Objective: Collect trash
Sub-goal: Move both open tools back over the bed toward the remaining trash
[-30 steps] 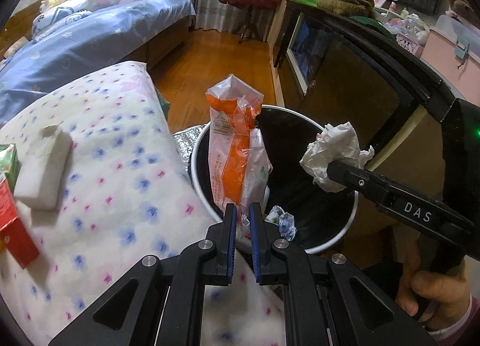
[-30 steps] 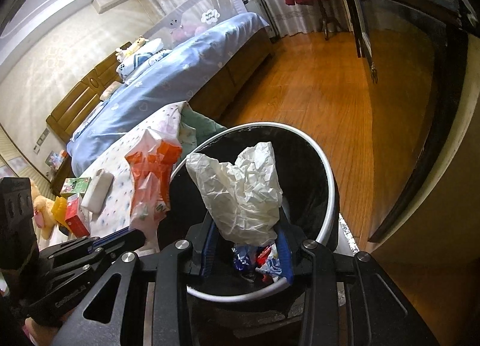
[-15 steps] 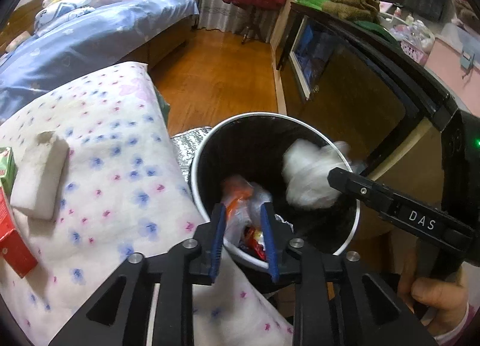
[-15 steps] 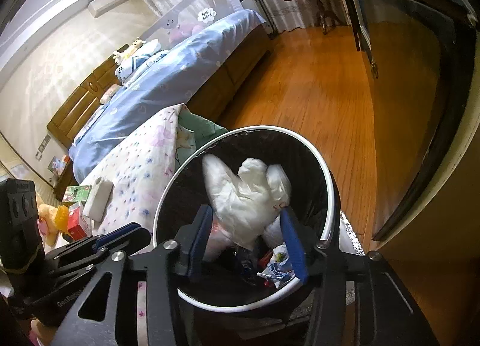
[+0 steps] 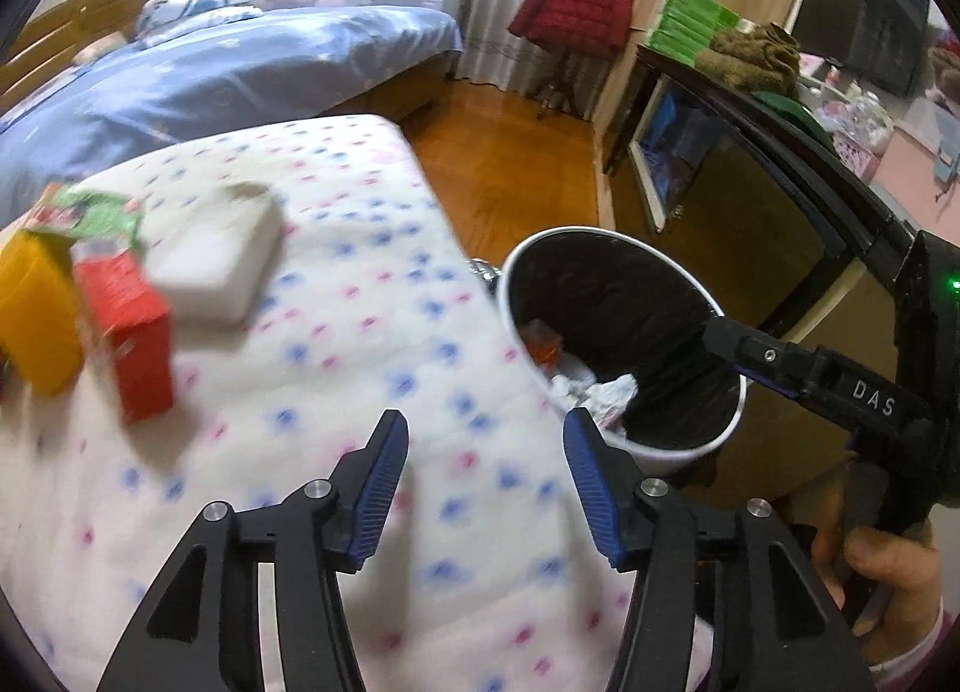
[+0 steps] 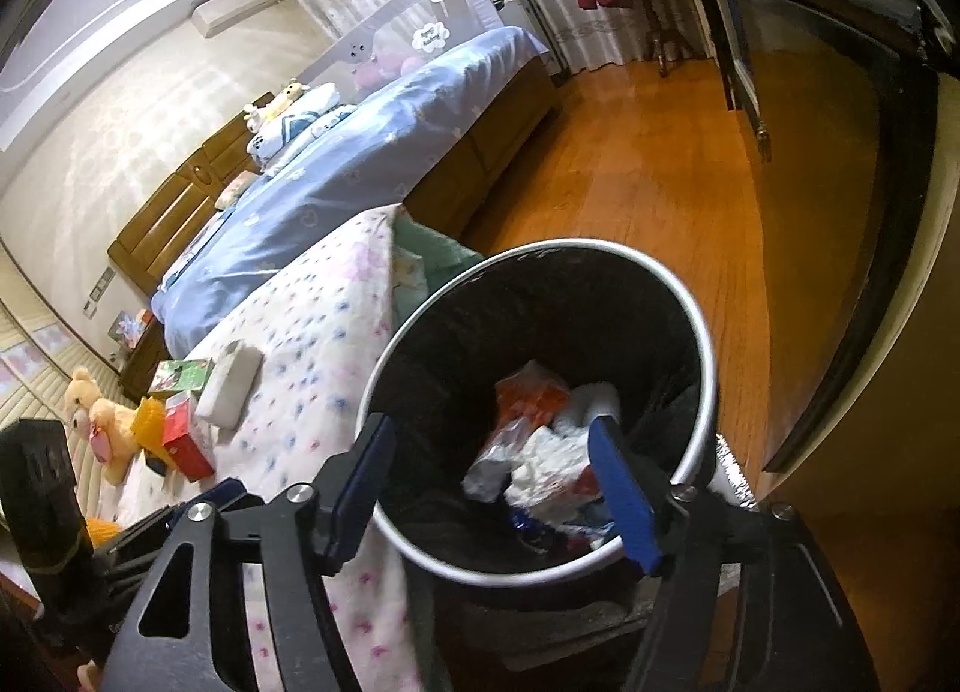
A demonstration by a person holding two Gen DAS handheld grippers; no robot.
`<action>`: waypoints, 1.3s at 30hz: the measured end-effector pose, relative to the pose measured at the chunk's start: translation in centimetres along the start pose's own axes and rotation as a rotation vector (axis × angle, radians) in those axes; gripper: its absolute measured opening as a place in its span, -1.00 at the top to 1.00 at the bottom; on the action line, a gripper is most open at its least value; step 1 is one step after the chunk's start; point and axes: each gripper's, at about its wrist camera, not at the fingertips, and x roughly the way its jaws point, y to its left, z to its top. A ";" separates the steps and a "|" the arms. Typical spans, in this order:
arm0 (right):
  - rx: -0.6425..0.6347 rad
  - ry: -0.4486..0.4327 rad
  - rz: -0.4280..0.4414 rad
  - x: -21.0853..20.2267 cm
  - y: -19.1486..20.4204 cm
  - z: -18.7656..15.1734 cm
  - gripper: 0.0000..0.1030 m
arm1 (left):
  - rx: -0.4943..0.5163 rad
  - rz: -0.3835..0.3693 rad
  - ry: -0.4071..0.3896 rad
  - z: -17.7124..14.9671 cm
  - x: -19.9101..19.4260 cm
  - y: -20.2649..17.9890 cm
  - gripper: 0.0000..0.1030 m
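Note:
A white-rimmed trash bin [image 6: 699,410] with a black liner stands beside the flowered mattress [image 5: 336,296]. Inside lie the orange wrapper [image 6: 531,395] and crumpled white paper [image 6: 546,467], also seen in the left wrist view as the wrapper [image 5: 543,344] and paper [image 5: 600,389]. My right gripper [image 6: 489,482] hangs over the bin, its jaws opening, nothing between them. My left gripper [image 5: 483,482] is above the mattress edge, left of the bin [image 5: 516,278], jaws opening and empty. On the mattress lie a white block [image 5: 219,260], a red box [image 5: 129,332], a yellow box [image 5: 36,320] and a green carton [image 5: 90,212].
A blue-covered bed [image 5: 240,56] stands beyond the mattress, a dark cabinet [image 5: 750,200] to the right of the bin, wooden floor [image 6: 654,152] between them. A red jacket [image 5: 576,2] hangs on a stand. A teddy bear [image 6: 99,413] lies at the far left.
Both grippers let go: the orange wrapper and the white paper fell into the bin. The left gripper then swung left over the mattress; the right stayed above the bin, jaws widening.

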 end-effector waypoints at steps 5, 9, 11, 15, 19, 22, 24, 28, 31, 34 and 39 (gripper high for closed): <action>-0.021 0.006 0.028 0.0 2.0 -0.9 -0.42 | -0.034 0.031 -0.011 -1.6 -2.0 1.7 -0.06; -0.062 0.014 0.035 0.3 3.9 -1.6 -0.51 | -0.091 0.066 -0.024 -3.1 -3.9 3.5 -0.06; -0.077 0.020 0.040 0.5 4.6 -2.0 -0.52 | -0.114 0.075 -0.030 -3.7 -4.8 4.1 -0.06; -0.106 0.036 0.059 1.0 6.4 -2.7 -0.52 | -0.148 0.106 -0.042 -4.4 -6.5 5.7 -0.07; -0.130 0.053 0.081 1.5 7.9 -3.3 -0.53 | -0.181 0.126 -0.051 -5.3 -8.0 7.4 -0.09; -0.158 0.064 0.096 1.9 9.3 -3.8 -0.53 | -0.211 0.143 -0.062 -5.8 -9.1 8.7 -0.12; -0.171 0.070 0.101 2.1 10.0 -4.1 -0.53 | -0.229 0.158 -0.068 -5.9 -9.9 9.6 -0.12; -0.198 0.085 0.115 2.8 11.4 -4.7 -0.53 | -0.255 0.179 -0.078 -6.3 -10.7 11.0 -0.12; -0.217 0.095 0.125 3.3 12.5 -4.9 -0.53 | -0.269 0.189 -0.082 -6.1 -10.6 12.4 -0.12; -0.238 0.100 0.134 3.8 13.6 -5.1 -0.53 | -0.277 0.199 -0.086 -5.9 -10.7 13.2 -0.12; -0.276 0.099 0.138 4.9 15.1 -5.2 -0.53 | -0.278 0.214 -0.088 -5.5 -10.8 14.3 -0.12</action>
